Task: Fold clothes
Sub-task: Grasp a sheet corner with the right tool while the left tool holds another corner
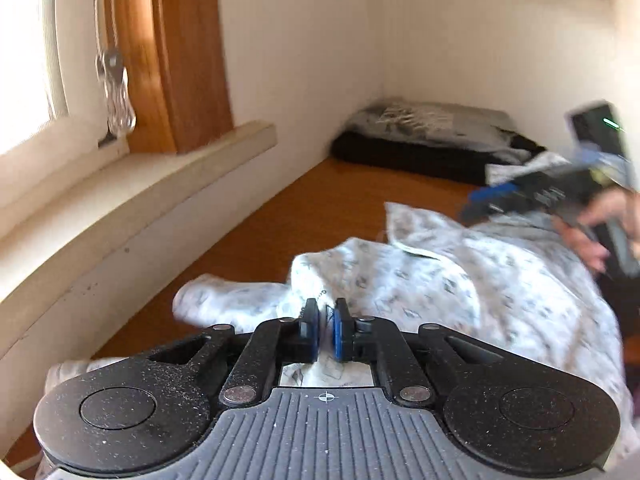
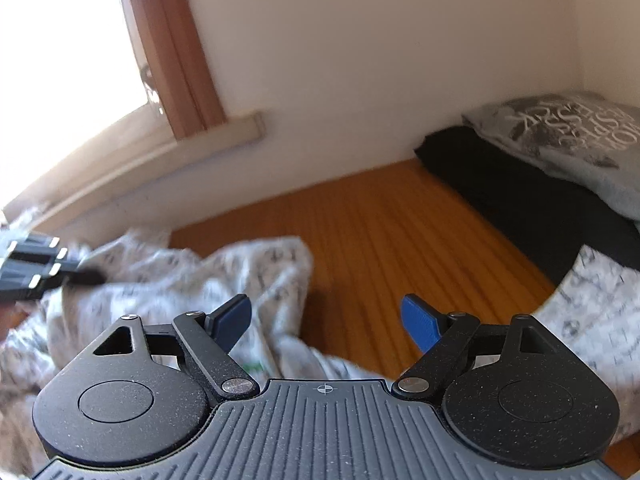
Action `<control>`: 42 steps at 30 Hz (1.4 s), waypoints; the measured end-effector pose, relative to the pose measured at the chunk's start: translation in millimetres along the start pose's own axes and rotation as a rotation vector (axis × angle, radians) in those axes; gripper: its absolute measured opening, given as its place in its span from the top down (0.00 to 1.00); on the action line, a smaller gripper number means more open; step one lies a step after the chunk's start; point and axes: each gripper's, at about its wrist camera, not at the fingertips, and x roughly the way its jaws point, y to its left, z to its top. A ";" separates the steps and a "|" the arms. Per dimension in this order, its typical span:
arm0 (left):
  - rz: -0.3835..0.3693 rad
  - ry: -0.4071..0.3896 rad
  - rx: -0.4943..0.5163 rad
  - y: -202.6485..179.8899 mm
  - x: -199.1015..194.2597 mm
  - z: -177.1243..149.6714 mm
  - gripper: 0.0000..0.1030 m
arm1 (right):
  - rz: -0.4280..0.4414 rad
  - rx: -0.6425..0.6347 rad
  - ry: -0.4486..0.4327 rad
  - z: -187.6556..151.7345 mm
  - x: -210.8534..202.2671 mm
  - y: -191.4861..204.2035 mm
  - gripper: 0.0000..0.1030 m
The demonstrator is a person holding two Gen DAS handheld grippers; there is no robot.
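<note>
My left gripper (image 1: 327, 330) is pinched tight on a fold of the white printed garment (image 1: 420, 280), cloth squeezed between the blue pads. The garment lies rumpled across the wooden table (image 1: 304, 208), one end trailing toward the wall by the window sill (image 1: 132, 184). My right gripper (image 2: 326, 320) is spread wide, nothing between the fingers, hanging over bare wood with the garment bunched to either side of it. From the left camera I can see that right gripper (image 1: 500, 200) over the far edge of the cloth, a hand (image 1: 600, 224) wrapped round its handle, all of it blurred. Back in the corner, a grey printed shirt (image 2: 568, 136) sits folded on top of a black one (image 2: 516, 200).
</note>
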 end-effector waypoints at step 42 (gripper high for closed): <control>0.033 0.044 -0.243 88.8 25.2 23.9 0.95 | 0.125 -0.128 -0.182 31.9 -26.5 73.7 0.93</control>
